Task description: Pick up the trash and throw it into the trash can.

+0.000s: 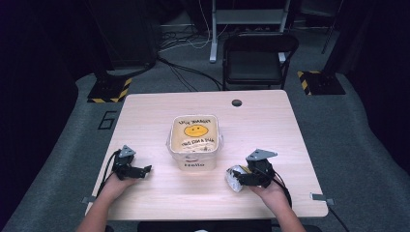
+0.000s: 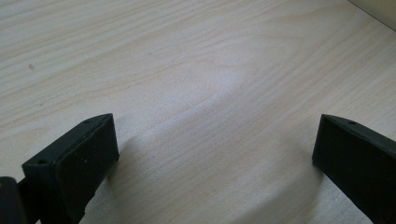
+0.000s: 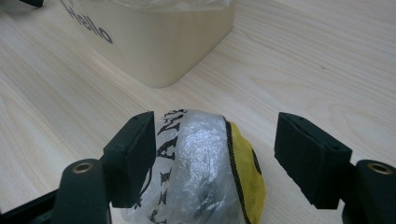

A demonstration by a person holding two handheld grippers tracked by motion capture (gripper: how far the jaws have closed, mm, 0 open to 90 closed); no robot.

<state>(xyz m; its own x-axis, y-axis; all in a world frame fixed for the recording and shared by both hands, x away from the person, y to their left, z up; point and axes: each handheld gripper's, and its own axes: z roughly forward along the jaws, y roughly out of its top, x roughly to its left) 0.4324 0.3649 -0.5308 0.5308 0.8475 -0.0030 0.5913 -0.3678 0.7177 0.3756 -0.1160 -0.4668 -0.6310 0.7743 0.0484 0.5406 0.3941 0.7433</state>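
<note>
Crumpled bag (image 3: 201, 172) sits between the wide-open right gripper (image 3: 215, 158), right of the box (image 1: 194, 141); left gripper (image 2: 210, 154) open, empty.

High view looks down over the table (image 1: 159, 193); both gripper views skim its top closely

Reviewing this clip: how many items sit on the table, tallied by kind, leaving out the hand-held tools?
Cream bin marked "Hello", lined with a smiley-print plastic bag: 1
Loose bundled plastic bag with yellow and black print, between the right tool's jaws: 1
Total: 2
</note>
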